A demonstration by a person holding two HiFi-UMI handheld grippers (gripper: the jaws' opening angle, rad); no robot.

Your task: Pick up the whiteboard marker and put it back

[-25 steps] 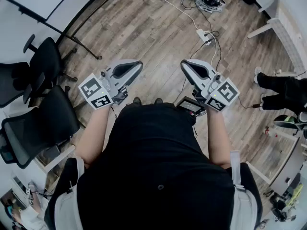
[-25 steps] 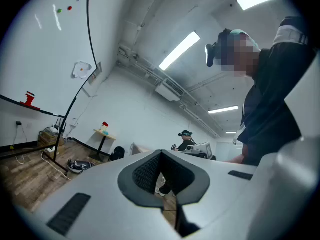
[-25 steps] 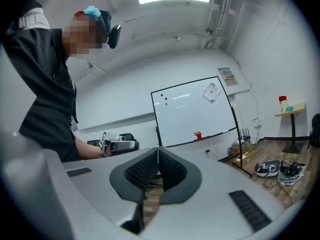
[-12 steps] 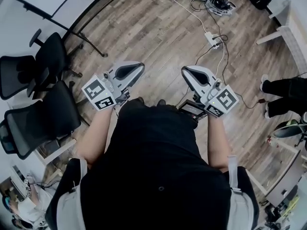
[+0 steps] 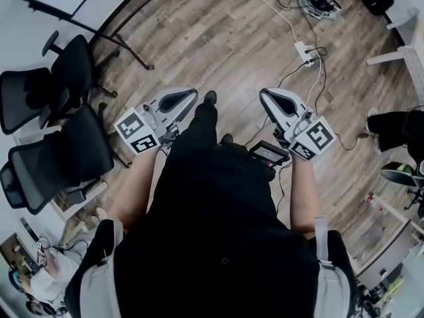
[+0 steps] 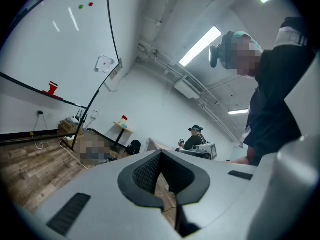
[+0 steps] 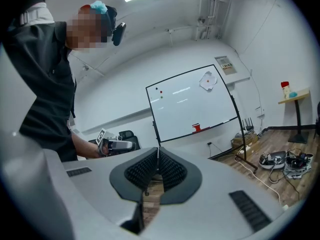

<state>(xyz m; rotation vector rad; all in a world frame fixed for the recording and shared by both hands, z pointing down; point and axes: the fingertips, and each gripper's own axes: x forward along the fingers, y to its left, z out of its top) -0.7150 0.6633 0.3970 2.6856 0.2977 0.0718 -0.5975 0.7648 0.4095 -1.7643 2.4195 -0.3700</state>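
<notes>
Leg (image 5: 205, 121) just stepped forward between left gripper (image 5: 187, 96) and right gripper (image 5: 269, 97). Both jaws are fully closed and empty, whiteboard (image 7: 192, 104) dead ahead.

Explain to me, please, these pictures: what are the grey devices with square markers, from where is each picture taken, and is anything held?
A person wears a camera on the head; that view looks down past a black shirt to the wooden floor. Each hand carries a hand-held clamp: the left gripper and the right gripper. The two other views ride on these grippers and look along their jaws. Both pairs of jaws are closed on nothing. Office chairs and a power strip are on the floor; a whiteboard shows in the right gripper view.
</notes>
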